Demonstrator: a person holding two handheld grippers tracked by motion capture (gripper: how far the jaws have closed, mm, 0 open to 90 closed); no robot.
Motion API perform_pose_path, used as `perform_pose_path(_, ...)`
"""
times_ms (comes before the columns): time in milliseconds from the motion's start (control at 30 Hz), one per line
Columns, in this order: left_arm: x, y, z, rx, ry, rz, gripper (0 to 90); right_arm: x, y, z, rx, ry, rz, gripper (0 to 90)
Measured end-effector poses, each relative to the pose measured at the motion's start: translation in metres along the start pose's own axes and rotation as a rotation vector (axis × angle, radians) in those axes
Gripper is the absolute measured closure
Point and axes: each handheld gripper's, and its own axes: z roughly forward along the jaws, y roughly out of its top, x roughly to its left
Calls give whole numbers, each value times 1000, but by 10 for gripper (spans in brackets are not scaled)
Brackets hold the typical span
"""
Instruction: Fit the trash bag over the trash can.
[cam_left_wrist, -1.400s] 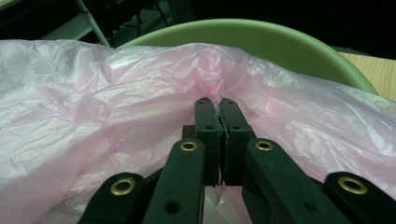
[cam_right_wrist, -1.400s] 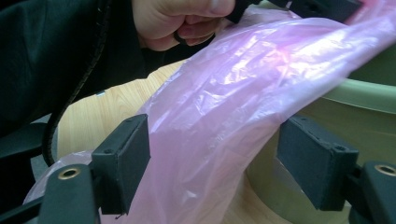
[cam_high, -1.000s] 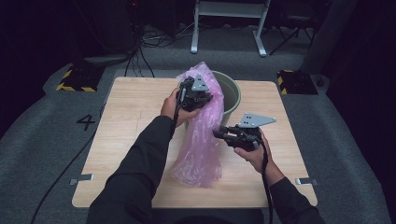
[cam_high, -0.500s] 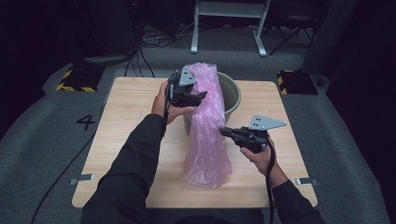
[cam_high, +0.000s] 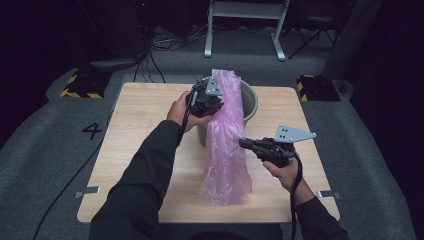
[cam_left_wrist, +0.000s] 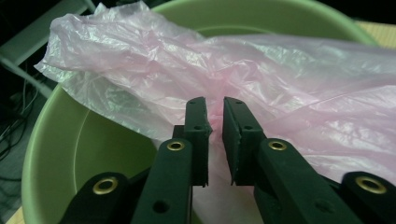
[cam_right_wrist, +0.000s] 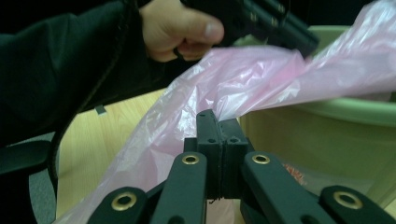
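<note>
A long pink plastic bag (cam_high: 227, 150) drapes from the rim of a green bucket (cam_high: 248, 97) down onto the wooden table (cam_high: 145, 120). My left gripper (cam_high: 218, 102) is at the bag's upper end over the bucket. Its jaws have just been closing, and in the left gripper view (cam_left_wrist: 214, 105) they pinch the pink film (cam_left_wrist: 280, 70) above the bucket's inside (cam_left_wrist: 60, 154). My right gripper (cam_high: 242, 143) meets the bag's right edge halfway down. In the right gripper view (cam_right_wrist: 218, 119) its jaws are pressed together, and the bag's folds (cam_right_wrist: 187, 121) run into the tips.
The bucket stands at the back middle of the table, its wall (cam_right_wrist: 327, 135) close behind the right jaws. Bare wood lies left of the person's left sleeve (cam_high: 150, 170). A black-and-yellow block (cam_high: 80, 85) sits on the grey floor beyond the table's left corner.
The bag's lower end has swung right and now hangs straighter down the table. My right gripper has drifted a little to the right. The left hand stays at the bucket rim.
</note>
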Motion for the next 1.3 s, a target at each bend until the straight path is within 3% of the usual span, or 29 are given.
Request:
perform_pose_path(167,1,0,0,36,-9,6,813,-2,6,-6,-37,-31,4,899)
perform_pose_path(267,4,-2,-3,25,-4,-17,773,-6,7,-8,-54,-53,12,899)
perform_pose_path(300,5,-3,-4,22,12,-21,735,-7,8,-8,-54,-58,14,899)
perform_pose_path(433,11,-5,-11,-20,72,-68,446,-9,12,-8,-58,-72,8,899)
perform_pose_path(533,16,-9,-17,-66,98,-105,352,-13,15,-6,-56,-86,8,899)
perform_pose_path(633,20,-11,-21,-84,129,-128,342,-17,18,-3,-43,-107,0,899)
perform_pose_path(733,22,-10,-20,-79,173,-119,368,-22,21,-2,-36,-121,-2,899)
perform_pose_path(833,23,-6,-17,-81,164,-125,430,-26,22,-2,-37,-133,6,899)
perform_pose_path(967,18,-2,-7,-24,125,-78,584,-30,24,-2,-38,-153,9,899)
perform_pose_path(1000,17,-2,-4,-7,98,-62,658,-31,25,-2,-36,-159,6,898)
perform_pose_path(1100,15,-1,1,18,53,-38,761,-34,27,-2,-35,-172,10,897)
perform_pose_path(1300,12,1,5,84,-6,18,844,-38,38,-1,-30,-199,0,895)
